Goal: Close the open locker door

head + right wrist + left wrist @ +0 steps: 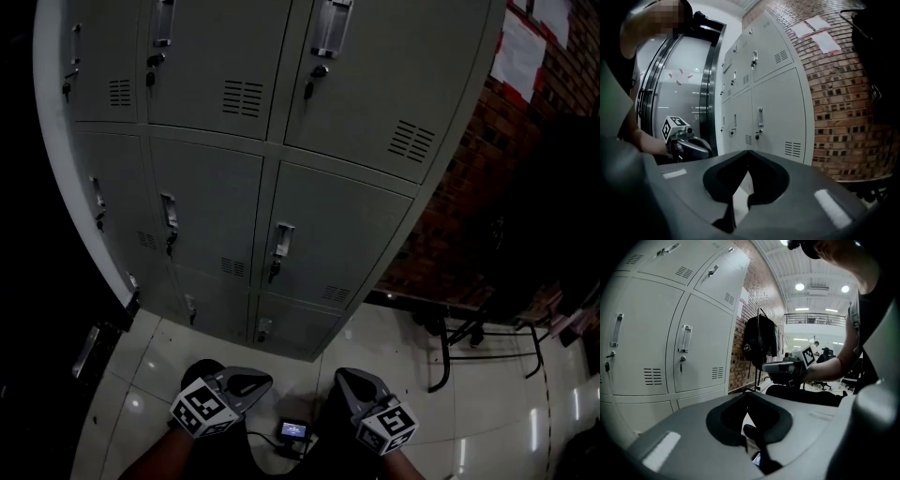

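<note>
A bank of grey lockers [281, 141] stands in front of me, and every door that shows in the head view lies flush; I see no door standing open. My left gripper [246, 382] and right gripper [352, 381] are held low, close to the person's body and well short of the lockers. The left gripper [746, 393] has its jaws together with nothing between them. The right gripper [749, 152] is likewise shut and empty. Each gripper shows in the other's view, the right gripper [785, 366] and the left gripper [686, 143].
A brick wall [525, 187] runs to the right of the lockers, with black chair or table legs [441, 361] on the tiled floor below it. A black backpack [759, 345] hangs by the wall. A small lit screen [293, 430] sits between the grippers.
</note>
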The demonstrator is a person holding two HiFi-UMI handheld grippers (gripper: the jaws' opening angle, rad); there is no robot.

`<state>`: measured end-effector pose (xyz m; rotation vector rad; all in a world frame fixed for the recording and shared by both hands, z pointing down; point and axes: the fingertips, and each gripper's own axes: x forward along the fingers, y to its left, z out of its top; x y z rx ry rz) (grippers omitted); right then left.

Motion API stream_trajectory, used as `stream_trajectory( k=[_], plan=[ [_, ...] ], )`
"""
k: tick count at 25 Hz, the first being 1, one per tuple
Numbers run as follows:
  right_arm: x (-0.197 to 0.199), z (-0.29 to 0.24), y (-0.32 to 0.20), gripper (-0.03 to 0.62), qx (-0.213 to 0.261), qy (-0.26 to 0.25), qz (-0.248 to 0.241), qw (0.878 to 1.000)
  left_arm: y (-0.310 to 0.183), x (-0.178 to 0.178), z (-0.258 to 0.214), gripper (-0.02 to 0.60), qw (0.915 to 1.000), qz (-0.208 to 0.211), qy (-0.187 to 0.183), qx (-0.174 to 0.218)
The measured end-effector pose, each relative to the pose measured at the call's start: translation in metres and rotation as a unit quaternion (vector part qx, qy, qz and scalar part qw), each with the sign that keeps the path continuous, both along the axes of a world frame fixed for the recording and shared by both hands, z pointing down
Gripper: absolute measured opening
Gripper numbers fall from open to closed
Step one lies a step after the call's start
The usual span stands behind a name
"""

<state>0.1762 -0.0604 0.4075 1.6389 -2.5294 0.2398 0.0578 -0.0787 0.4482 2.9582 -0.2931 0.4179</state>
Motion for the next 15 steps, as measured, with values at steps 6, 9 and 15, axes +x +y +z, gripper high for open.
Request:
stream_trajectory(
  k=[6, 9, 15],
  plan=[
    [0.002, 0.008, 0.021, 0.003, 0.002, 0.03, -0.018, 0.999, 0.001, 0.007, 0.002, 0.012, 1.0, 0.002, -0.005, 0.001],
    [0.001, 0.016, 0.03, 0.003, -0.005, 0.033, -0.027, 0.999, 0.002, 0.008, 0.003, 0.012, 1.0, 0.003, -0.008, 0.001],
    [0.003, 0.011, 0.035, 0.003, -0.002, -0.002, -0.054, 0.999, 0.001, 0.009, 0.002, 0.012, 0.9999, 0.003, -0.014, 0.005]
  ],
)
